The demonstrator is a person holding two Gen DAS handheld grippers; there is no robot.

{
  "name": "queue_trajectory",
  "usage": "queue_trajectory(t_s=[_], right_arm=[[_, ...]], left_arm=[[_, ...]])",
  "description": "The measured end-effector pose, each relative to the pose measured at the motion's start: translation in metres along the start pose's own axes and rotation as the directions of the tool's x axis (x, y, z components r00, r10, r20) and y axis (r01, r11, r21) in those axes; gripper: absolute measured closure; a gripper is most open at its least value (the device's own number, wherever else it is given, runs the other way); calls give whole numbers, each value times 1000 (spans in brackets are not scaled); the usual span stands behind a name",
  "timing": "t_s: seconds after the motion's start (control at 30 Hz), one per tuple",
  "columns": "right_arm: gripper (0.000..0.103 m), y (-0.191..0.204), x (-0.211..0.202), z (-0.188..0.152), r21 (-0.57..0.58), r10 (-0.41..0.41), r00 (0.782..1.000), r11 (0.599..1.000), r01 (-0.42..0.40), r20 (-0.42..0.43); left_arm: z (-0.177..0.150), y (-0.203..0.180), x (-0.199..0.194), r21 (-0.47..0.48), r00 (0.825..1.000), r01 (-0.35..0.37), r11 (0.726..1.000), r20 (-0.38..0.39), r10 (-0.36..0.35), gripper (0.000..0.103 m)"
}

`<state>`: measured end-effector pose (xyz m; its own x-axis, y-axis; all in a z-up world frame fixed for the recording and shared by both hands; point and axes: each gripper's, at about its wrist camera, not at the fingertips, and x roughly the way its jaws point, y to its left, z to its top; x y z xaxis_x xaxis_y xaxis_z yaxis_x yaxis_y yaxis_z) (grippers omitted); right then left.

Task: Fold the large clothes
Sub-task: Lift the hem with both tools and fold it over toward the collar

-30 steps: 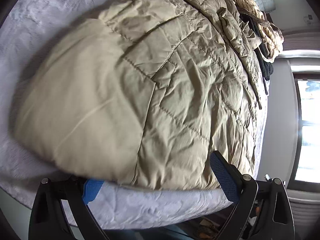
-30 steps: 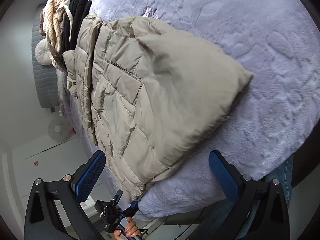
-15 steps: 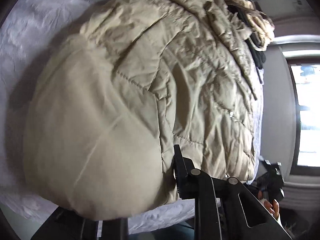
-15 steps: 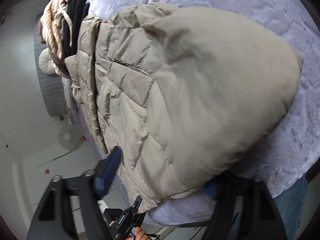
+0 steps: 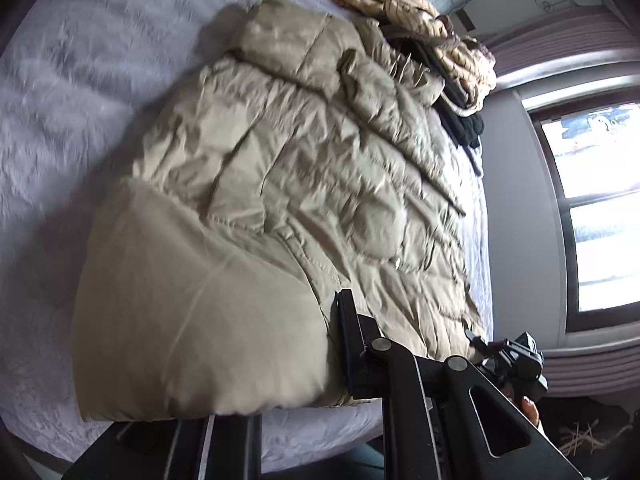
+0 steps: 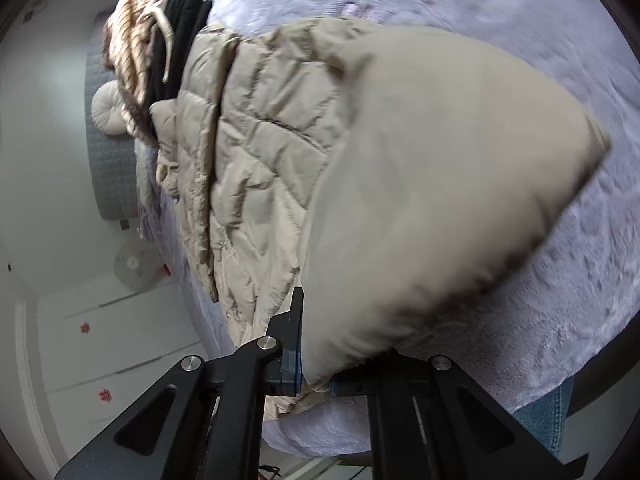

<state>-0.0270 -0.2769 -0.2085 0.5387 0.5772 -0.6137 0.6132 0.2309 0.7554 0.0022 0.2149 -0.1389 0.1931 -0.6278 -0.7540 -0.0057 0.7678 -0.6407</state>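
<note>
Left gripper (image 5: 280, 384) and right gripper (image 6: 316, 364) each pinch the jacket's (image 5: 304, 184) hem.

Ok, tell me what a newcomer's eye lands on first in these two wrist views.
The big beige quilted puffer jacket fills both views, lying on the pale lavender plush bedspread. Both the left gripper and the right gripper are clamped on its smooth near edge. At the jacket's far end sits a heap of other clothes: a cream-and-brown striped knit beside a black garment.
</note>
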Motion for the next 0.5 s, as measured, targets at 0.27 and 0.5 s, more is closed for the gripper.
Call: queue_trajectory(t_s=[0.27,0.5], right_arm=[[93,79,-11,31,-211,25,998,977,-38,-63],[94,184,-9,80,-438,41,994,895,-83,-103]], left_arm=[[41,-45,-29,20,991,-32,999,129,29,85],[99,-96,-52,28,956,-73,997,288,61,85]])
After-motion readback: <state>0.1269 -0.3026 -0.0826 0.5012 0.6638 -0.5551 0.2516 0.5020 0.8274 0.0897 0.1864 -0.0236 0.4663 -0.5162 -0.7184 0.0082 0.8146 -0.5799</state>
